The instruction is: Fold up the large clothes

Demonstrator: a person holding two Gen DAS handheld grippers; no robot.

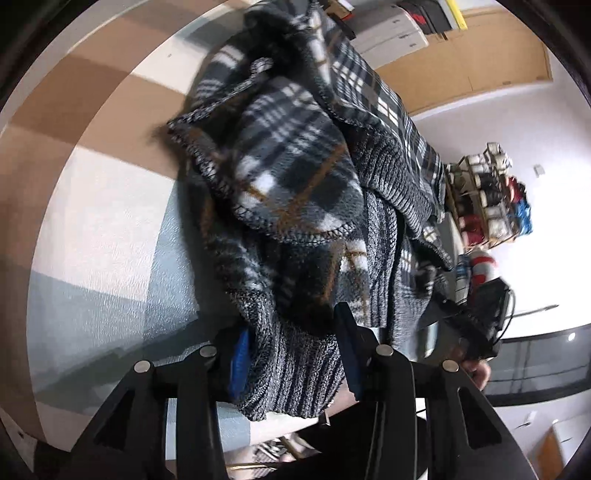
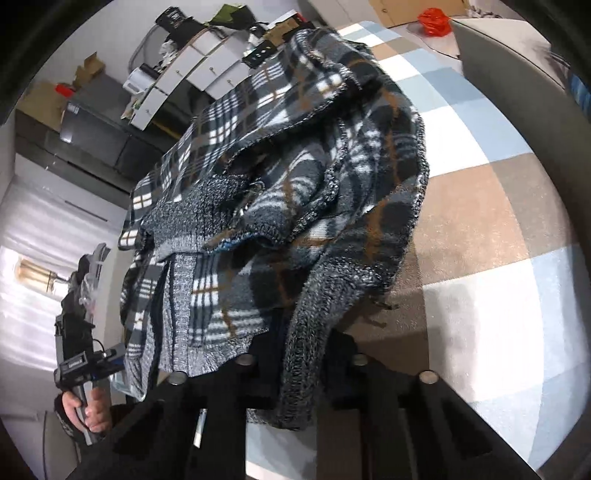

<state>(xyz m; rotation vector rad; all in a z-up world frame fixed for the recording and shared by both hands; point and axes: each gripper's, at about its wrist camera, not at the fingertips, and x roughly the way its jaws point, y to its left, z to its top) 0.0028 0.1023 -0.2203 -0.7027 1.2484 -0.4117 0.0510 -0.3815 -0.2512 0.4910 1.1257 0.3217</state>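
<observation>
Both grippers, left (image 1: 295,354) and right (image 2: 295,369), are clamped on a plaid knit garment's (image 1: 295,177) hem, lifting it off the checkered surface (image 1: 103,229) to spread it.

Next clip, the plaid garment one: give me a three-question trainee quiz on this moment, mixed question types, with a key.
1. True or false: the garment lies flat on the checked floor.
2. The left gripper holds: A) grey knit hem, B) a hanger, C) nothing.
3. What colour is the bag at the far edge of the floor in the right wrist view?

Key: 1 false, it hangs bunched from both grippers, the right gripper included; 2 A; 3 red.
</observation>
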